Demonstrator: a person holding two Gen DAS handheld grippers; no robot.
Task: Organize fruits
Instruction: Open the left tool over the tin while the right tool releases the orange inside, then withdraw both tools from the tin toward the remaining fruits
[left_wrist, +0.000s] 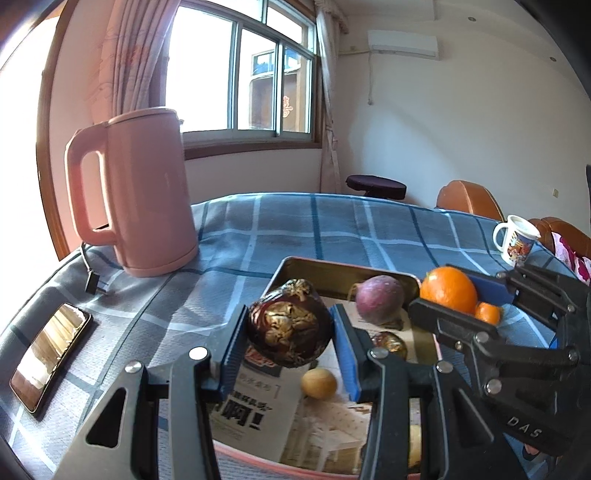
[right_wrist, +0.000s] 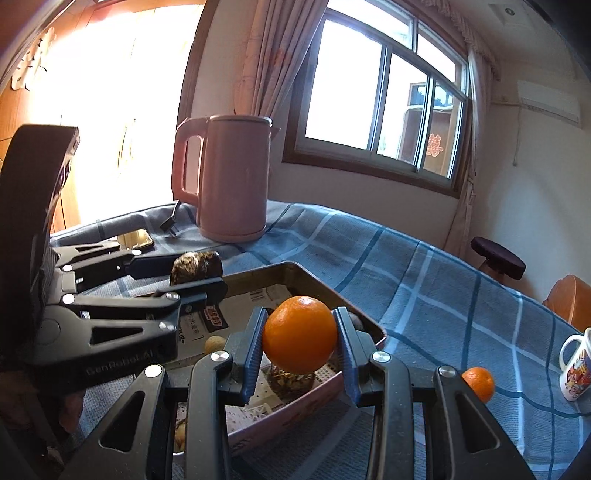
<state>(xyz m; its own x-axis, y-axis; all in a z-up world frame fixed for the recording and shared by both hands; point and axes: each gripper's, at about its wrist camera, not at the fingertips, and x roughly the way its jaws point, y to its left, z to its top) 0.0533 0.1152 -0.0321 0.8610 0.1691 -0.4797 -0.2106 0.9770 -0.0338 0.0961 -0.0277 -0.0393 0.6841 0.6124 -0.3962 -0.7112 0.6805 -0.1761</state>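
My left gripper (left_wrist: 290, 334) is shut on a dark brown mangosteen (left_wrist: 290, 326) and holds it above the metal tray (left_wrist: 314, 263); they also show in the right wrist view (right_wrist: 195, 266). My right gripper (right_wrist: 300, 341) is shut on a large orange (right_wrist: 300, 334), held over the tray's right edge (right_wrist: 369, 325); the orange also shows in the left wrist view (left_wrist: 448, 288). In the tray, lined with newspaper, lie a purple passion fruit (left_wrist: 380, 299), a small yellow fruit (left_wrist: 318, 383) and another dark fruit (left_wrist: 389, 341). A small orange (right_wrist: 479, 383) lies on the cloth right of the tray.
A pink kettle (left_wrist: 147, 192) stands at the back left with its plug (left_wrist: 92, 282) on the blue checked tablecloth (left_wrist: 332, 225). A phone (left_wrist: 50, 356) lies at the left edge. A white mug (left_wrist: 517, 240) stands at the far right. Chairs and a stool are beyond the table.
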